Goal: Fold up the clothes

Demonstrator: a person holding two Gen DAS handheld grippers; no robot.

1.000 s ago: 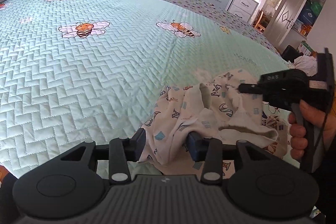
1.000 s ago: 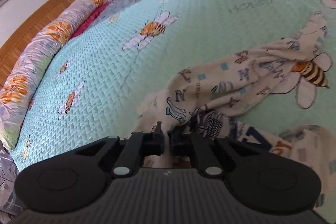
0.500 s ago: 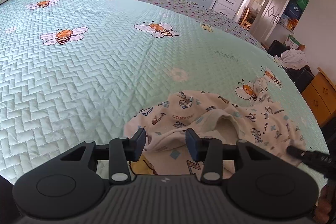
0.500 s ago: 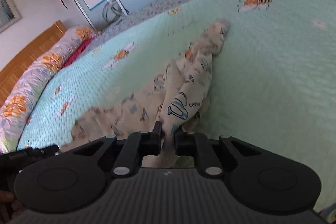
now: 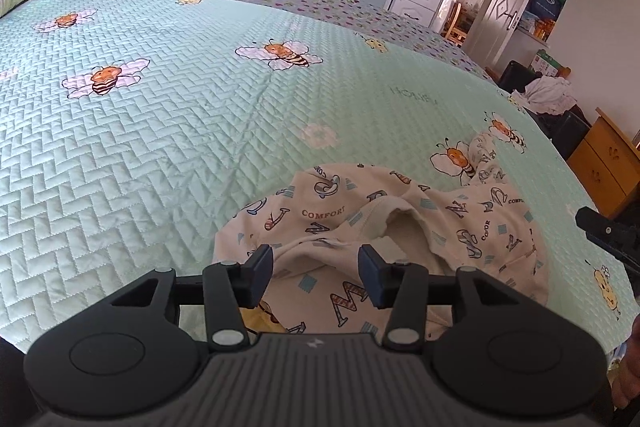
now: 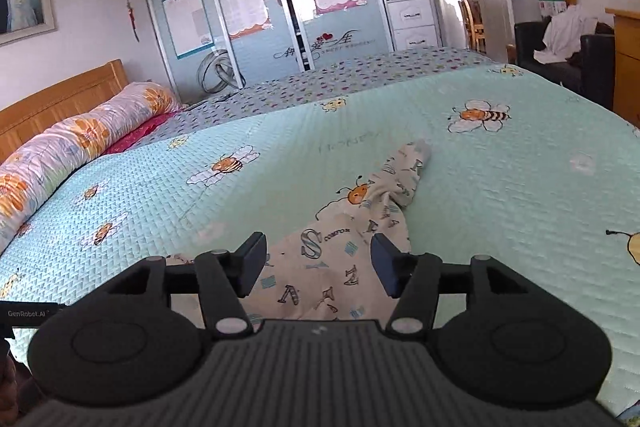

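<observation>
A cream garment (image 5: 400,219) printed with coloured letters lies crumpled on the mint bee-pattern bedspread (image 5: 180,131). My left gripper (image 5: 316,273) hovers over its near edge. Its jaws are opening, and the cloth lies below and between the pads without being pinched. In the right wrist view the same garment (image 6: 340,267) stretches away in a narrow strip towards the middle of the bed. My right gripper (image 6: 318,267) is over its near end. Its jaws are opening wide, with the cloth loose beneath them. The right gripper's tip (image 5: 600,231) shows at the left wrist view's right edge.
A rolled floral quilt (image 6: 60,155) lies along the wooden headboard (image 6: 60,99). Beyond the bed stand a sliding-door wardrobe (image 6: 260,11) and white drawers (image 6: 412,23). A black chair (image 6: 560,67) with white clothes on it and a wooden cabinet (image 5: 604,163) stand past the bed's right edge.
The right gripper, shut on the garment a second ago, swung to the right and opened, letting go of the cloth. The garment now lies lower on the bed. The left jaws widened slightly.
</observation>
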